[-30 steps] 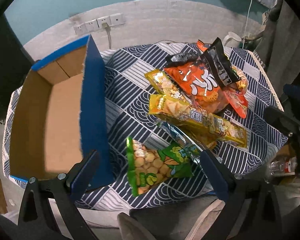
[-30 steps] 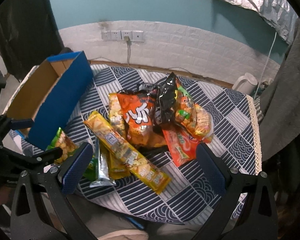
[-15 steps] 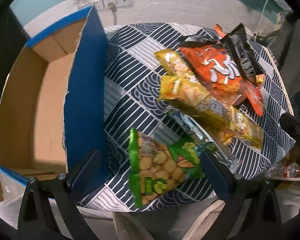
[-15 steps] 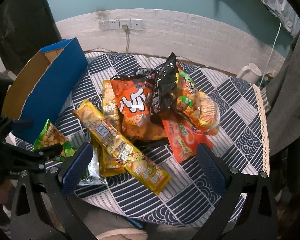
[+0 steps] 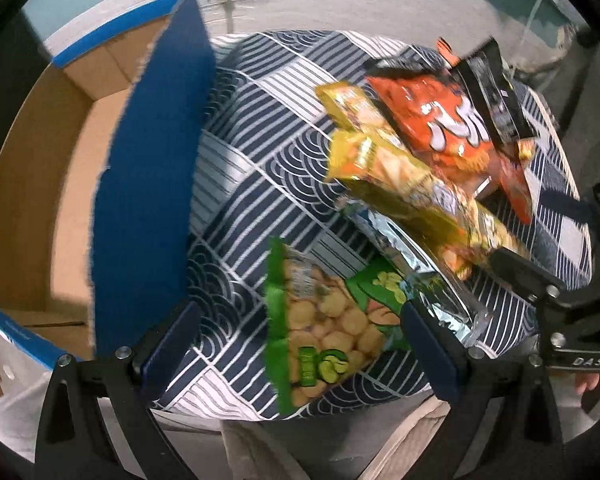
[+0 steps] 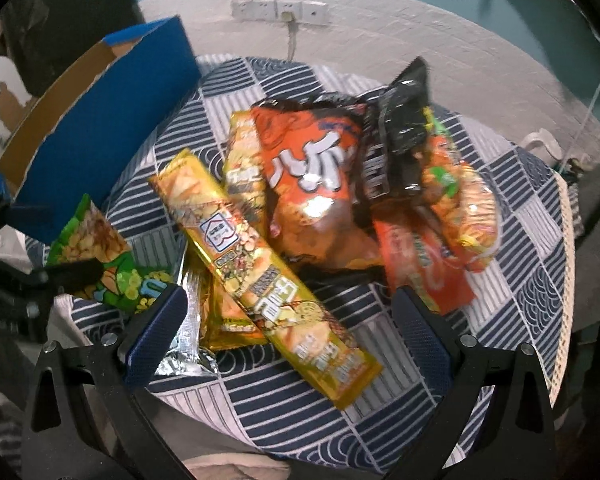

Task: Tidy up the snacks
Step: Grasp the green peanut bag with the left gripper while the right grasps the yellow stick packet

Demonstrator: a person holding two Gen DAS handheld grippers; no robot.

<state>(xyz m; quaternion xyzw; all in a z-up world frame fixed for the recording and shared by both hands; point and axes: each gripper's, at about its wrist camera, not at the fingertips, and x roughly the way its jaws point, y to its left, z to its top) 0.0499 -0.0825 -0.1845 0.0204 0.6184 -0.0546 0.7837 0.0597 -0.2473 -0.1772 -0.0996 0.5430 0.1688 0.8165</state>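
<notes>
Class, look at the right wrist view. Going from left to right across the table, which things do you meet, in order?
Blue box → green snack bag → long yellow packet → big orange bag → black packet → cookie bag.

Dim light, motion blur, fisheye vignette

My left gripper (image 5: pixel 296 344), fingers wide apart, has bare tablecloth (image 5: pixel 252 184) ahead between the blue box wall (image 5: pixel 148 184) and the green snack bag (image 5: pixel 320 320). To the right, piled snack packets (image 6: pixel 300 208) block the way.
</notes>
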